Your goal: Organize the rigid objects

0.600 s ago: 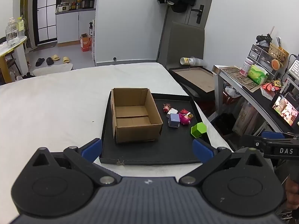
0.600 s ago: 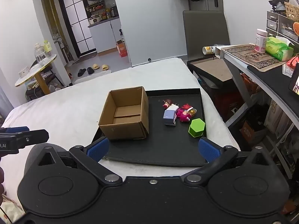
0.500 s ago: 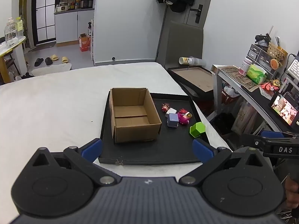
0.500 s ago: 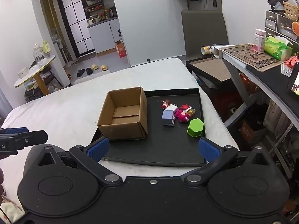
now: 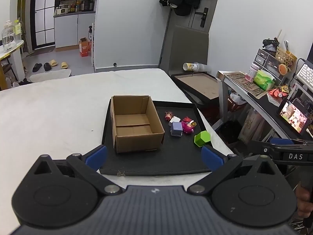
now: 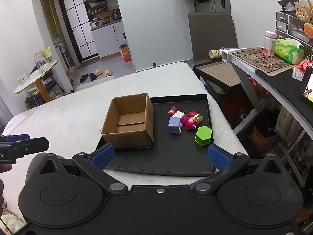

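White bed (image 5: 58,105), black tray (image 5: 176,160), cardboard box (image 5: 135,123)

White walls (image 5: 133,19), grey chair (image 6: 212,33), cluttered desk (image 6: 273,78).

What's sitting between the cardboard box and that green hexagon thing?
A small cluster of toys lies on the black tray between the box and the green block, clearest in the right wrist view.

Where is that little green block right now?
The green block sits on the black tray, at its right side in both views, just nearer the cameras than the pink toy and well apart from the cardboard box.
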`<state>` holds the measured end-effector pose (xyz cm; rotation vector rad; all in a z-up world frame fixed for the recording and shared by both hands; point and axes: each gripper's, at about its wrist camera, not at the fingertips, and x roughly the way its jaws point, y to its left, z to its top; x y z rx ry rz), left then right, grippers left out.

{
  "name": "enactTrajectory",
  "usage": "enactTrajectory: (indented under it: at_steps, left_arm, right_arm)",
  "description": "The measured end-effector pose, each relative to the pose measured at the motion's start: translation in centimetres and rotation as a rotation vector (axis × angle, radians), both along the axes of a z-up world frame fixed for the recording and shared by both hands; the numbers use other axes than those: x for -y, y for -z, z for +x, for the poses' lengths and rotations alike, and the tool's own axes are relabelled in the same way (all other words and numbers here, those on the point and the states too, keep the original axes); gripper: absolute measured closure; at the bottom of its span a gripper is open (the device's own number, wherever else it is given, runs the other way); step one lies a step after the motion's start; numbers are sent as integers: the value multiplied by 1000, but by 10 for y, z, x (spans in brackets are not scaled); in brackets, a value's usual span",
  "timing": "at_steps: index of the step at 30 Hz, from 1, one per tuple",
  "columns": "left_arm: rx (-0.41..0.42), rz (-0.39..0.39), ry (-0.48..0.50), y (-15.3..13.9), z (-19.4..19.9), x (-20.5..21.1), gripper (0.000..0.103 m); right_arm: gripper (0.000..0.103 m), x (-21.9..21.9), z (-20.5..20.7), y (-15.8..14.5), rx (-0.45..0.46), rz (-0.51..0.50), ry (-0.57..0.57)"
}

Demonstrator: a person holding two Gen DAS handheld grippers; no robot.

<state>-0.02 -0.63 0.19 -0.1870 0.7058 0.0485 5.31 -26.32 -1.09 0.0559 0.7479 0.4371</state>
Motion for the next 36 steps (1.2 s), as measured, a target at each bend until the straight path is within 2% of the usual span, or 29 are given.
enactTrajectory:
  at_steps: [36]
  left_arm:
    - [2, -3, 9, -3, -2, -6, 1]
  right_arm:
    - [0, -5, -1, -2, 7, -11, -15]
